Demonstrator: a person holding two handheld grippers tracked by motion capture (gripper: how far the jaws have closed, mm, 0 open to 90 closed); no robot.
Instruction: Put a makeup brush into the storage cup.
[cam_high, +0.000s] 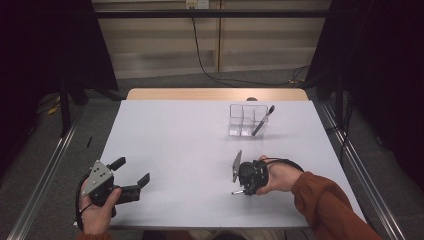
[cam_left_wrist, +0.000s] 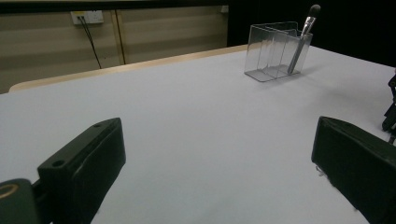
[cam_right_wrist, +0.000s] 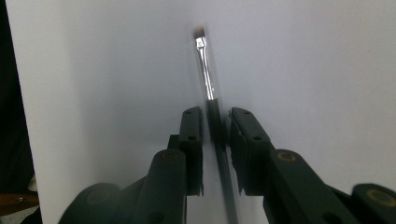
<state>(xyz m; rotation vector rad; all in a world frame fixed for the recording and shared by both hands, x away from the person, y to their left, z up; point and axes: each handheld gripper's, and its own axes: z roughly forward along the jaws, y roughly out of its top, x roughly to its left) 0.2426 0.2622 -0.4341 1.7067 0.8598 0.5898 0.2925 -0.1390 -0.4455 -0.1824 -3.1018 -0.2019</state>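
A thin make-up brush (cam_right_wrist: 205, 65) with a silver ferrule lies on the white table, and its dark handle runs back between the jaws of my right gripper (cam_right_wrist: 215, 114). The pads stand close on either side of the handle with a narrow gap showing on each side. In the high view that right gripper (cam_high: 240, 187) points down at the table near the front right, the brush tip (cam_high: 234, 192) poking out beside it. My left gripper (cam_high: 132, 172) rests at the front left, its jaws wide open around nothing; the left gripper view shows this left gripper (cam_left_wrist: 215, 154) too.
A clear plastic organizer (cam_high: 240, 122) with several compartments stands at the back right, with a dark-tipped brush (cam_high: 263, 120) leaning in it. The organizer (cam_left_wrist: 273, 51) and that leaning brush (cam_left_wrist: 303, 32) show far off. A cable hangs down the back wall.
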